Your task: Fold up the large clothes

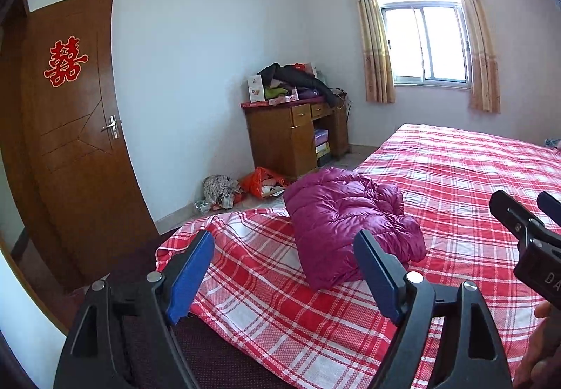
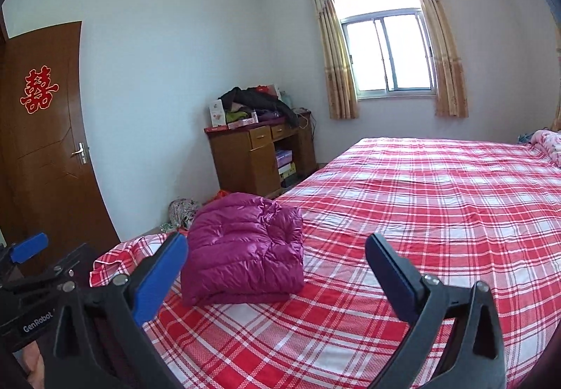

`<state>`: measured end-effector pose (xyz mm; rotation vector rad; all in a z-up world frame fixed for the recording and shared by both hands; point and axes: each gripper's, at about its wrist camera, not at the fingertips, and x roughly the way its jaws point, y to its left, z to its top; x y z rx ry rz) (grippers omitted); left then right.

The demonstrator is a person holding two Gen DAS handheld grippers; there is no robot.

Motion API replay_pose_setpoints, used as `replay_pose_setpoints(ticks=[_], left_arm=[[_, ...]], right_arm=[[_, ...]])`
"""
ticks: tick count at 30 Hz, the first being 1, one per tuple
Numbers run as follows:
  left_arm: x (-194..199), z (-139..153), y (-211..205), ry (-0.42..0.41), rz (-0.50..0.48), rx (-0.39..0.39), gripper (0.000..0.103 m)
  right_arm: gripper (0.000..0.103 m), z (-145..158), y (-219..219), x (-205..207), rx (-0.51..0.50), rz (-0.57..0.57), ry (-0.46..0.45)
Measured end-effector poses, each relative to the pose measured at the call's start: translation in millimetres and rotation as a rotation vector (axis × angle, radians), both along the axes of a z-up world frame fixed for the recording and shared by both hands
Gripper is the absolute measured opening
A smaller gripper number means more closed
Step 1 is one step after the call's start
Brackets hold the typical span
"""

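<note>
A magenta puffy down jacket (image 1: 350,224) lies folded into a thick bundle near the foot corner of the bed; it also shows in the right wrist view (image 2: 245,248). My left gripper (image 1: 284,266) is open and empty, held back from the jacket above the bed's near edge. My right gripper (image 2: 277,269) is open and empty, also short of the jacket, its jaws wide apart. The right gripper's body shows at the right edge of the left wrist view (image 1: 529,234); the left gripper shows at the left edge of the right wrist view (image 2: 31,266).
The bed has a red and white plaid sheet (image 2: 420,213). A wooden desk (image 1: 298,136) piled with clothes stands by the far wall under the window (image 1: 424,41). Bags and clothes (image 1: 242,187) lie on the floor. A brown door (image 1: 73,129) is at left.
</note>
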<state>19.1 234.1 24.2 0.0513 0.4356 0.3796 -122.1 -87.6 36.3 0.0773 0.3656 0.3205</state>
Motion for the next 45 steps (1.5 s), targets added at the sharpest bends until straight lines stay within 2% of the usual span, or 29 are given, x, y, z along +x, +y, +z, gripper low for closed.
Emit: replay_pose_setpoints(ticks=[3,35,39,45], left_arm=[[-2,0,-7,-0.004,-0.01,0.019,0.084],[-9,8,-6,-0.038,-0.034,-0.019,0.084],[-7,7,-7,-0.03,-0.002,0.001,0.084],[-1,3,1,-0.003,-0.035,-0.062,0.084]], right_arm=[[0.103,0,-4,-1,0.01,-0.015,-0.003],[0.103,-1,-3,-6,0.002,-0.023,-0.012],[0.103,-2,-3,-5,-0.003,-0.023,-0.008],[0.103,-3,-4,-4,-0.003,-0.025,-0.003]])
